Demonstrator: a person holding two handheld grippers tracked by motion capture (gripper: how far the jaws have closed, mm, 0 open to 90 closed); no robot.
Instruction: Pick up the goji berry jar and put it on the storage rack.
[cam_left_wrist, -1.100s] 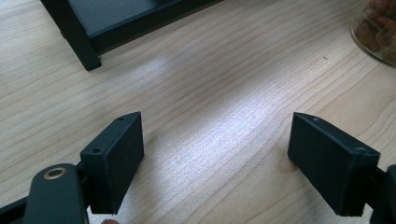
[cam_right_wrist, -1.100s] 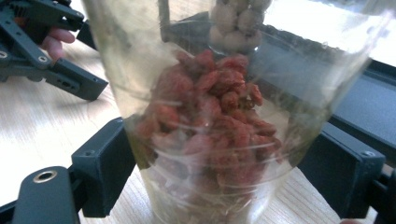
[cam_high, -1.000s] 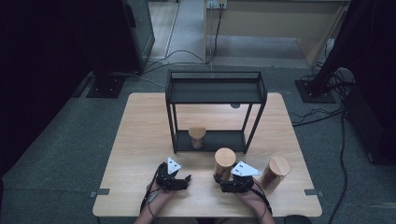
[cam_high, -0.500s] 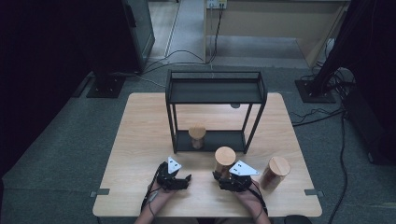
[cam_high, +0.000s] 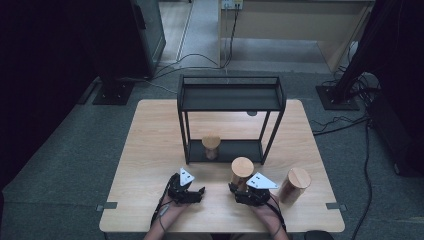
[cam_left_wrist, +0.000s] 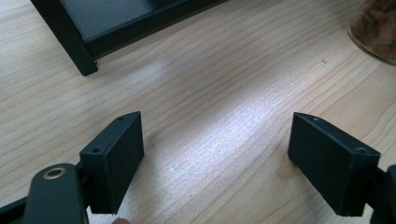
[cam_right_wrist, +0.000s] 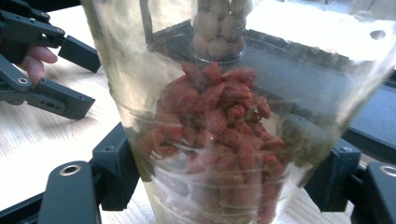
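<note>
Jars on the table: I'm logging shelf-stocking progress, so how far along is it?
One jar already stands on the rack's lower shelf. The right gripper has just closed on the jar of red dried fruit. The third jar waits on the table. The left gripper is open, idle.

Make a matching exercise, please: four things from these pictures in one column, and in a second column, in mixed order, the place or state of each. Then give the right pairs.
Things
1. jar of red berries
2. small jar
3. left gripper
4. third jar

Places or states
A. on the lower shelf of the black rack
B. open over bare table
C. clamped in the right gripper
D. standing free near the table's right edge

Pairs: 1-C, 2-A, 3-B, 4-D
</note>
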